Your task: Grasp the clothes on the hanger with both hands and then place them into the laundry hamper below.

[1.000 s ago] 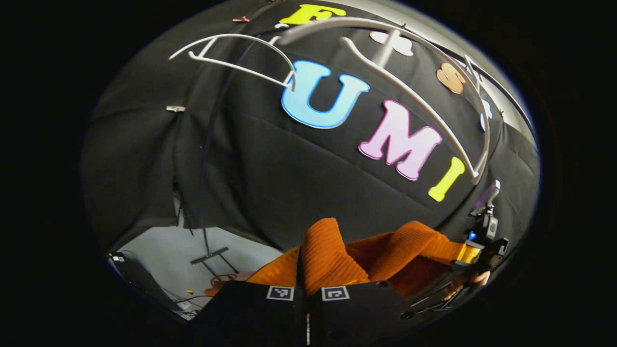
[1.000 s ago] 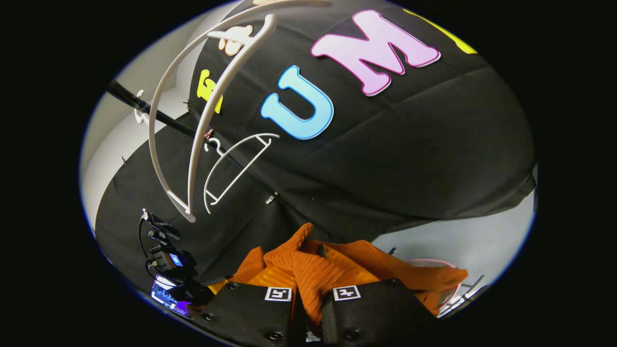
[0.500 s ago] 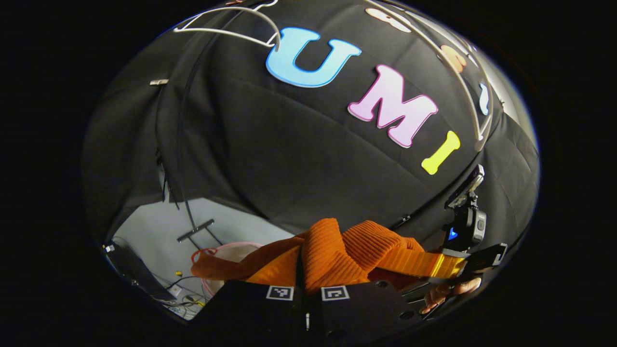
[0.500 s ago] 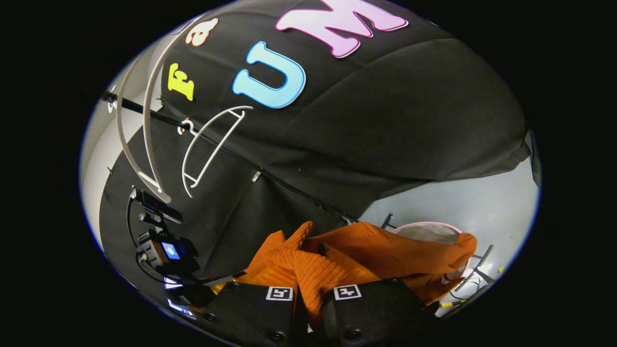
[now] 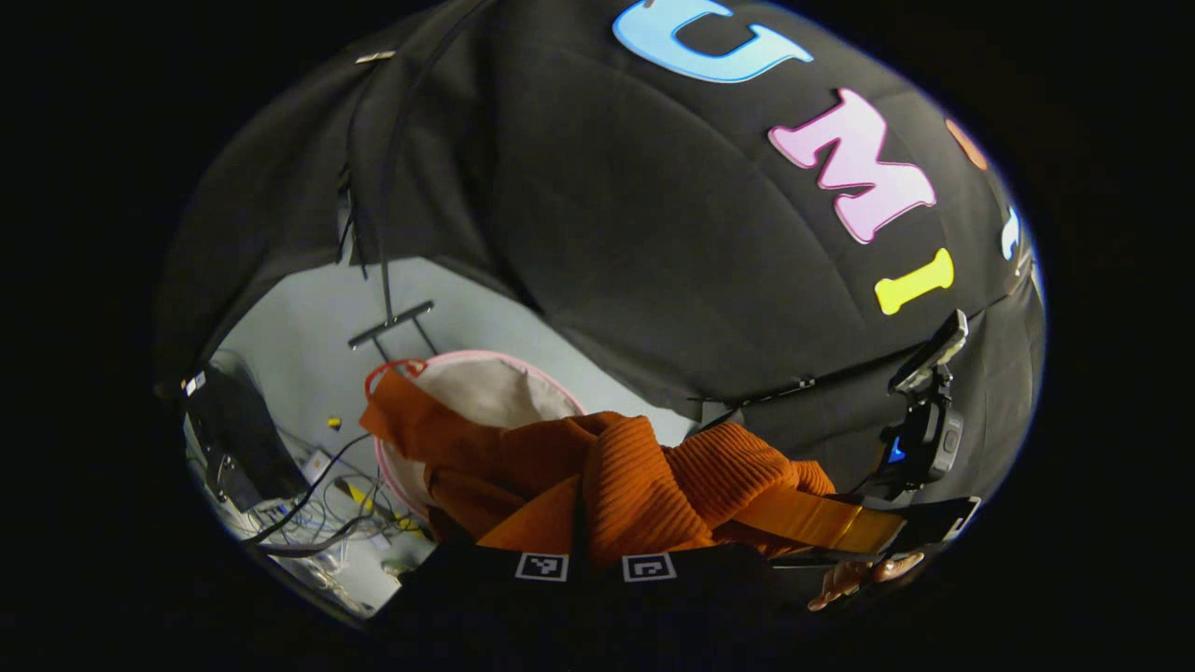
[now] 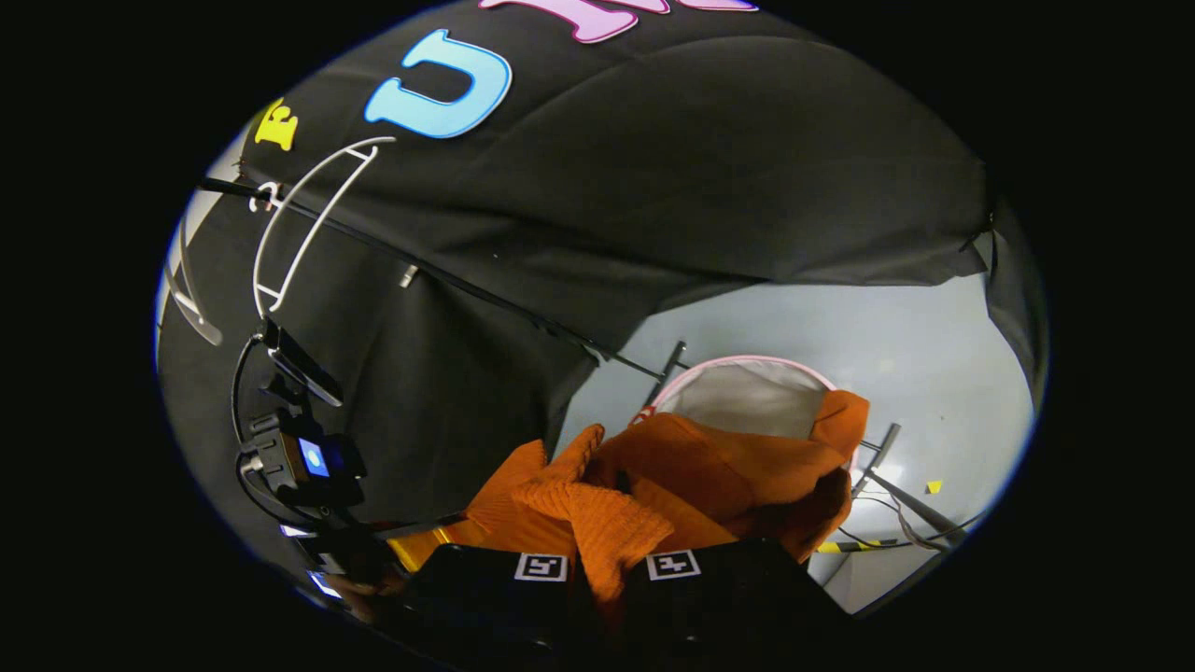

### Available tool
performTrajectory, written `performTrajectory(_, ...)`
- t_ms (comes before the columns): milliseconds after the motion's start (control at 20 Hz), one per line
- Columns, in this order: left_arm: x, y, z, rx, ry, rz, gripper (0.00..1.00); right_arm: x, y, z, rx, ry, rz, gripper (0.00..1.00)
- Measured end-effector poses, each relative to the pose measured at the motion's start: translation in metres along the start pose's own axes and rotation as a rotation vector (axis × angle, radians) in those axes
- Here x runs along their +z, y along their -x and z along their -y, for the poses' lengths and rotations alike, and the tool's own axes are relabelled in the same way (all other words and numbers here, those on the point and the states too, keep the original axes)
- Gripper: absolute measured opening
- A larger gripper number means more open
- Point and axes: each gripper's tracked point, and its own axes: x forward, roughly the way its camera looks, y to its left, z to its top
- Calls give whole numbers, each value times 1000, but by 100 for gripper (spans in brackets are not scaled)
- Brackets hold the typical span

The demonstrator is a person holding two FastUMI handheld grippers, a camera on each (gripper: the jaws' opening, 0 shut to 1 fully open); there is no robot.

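The orange sweater (image 5: 644, 467) hung bunched between both grippers, left gripper (image 5: 595, 560) and right gripper (image 6: 607, 565) each clamped tight on a ribbed fold, with one end draped over the rim of the pink hamper (image 6: 747, 362) on the grey floor (image 6: 915, 345).

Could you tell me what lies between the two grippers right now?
The orange garment spans the stretch, pinched by the left gripper and running to the right gripper, as the left gripper view shows.
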Motion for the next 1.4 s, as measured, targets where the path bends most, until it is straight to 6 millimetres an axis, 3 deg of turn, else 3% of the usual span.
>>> performTrajectory(50, 0, -2, -2, 6, 16, -14, 9, -2, 0, 0, -15, 1, -8, 17)
performTrajectory(400, -4, -6, -11, 48, 28, -49, 7, -5, -4, 8, -49, 17, -34, 16)
performTrajectory(500, -3, -11, -26, 105, 19, -39, 9, -4, -2, 21, -101, 45, -27, 50)
performTrajectory(650, -5, -4, -48, 184, -17, -59, 61, 3, 5, 22, -105, 34, -11, 100)
performTrajectory(750, -6, -10, -47, 185, -13, -50, 96, 7, 2, 22, -109, 40, -2, 98)
performTrajectory(900, 3, 0, -48, 178, 6, -23, 92, 9, 1, 22, -109, 44, 5, 99)
performTrajectory(1050, 8, 7, -45, 164, 25, -8, 96, 7, 3, 18, -103, 46, 4, 99)
performTrajectory(1400, -10, 28, -41, 112, 2, -3, 96, -4, 19, 6, -100, 36, 53, 99)
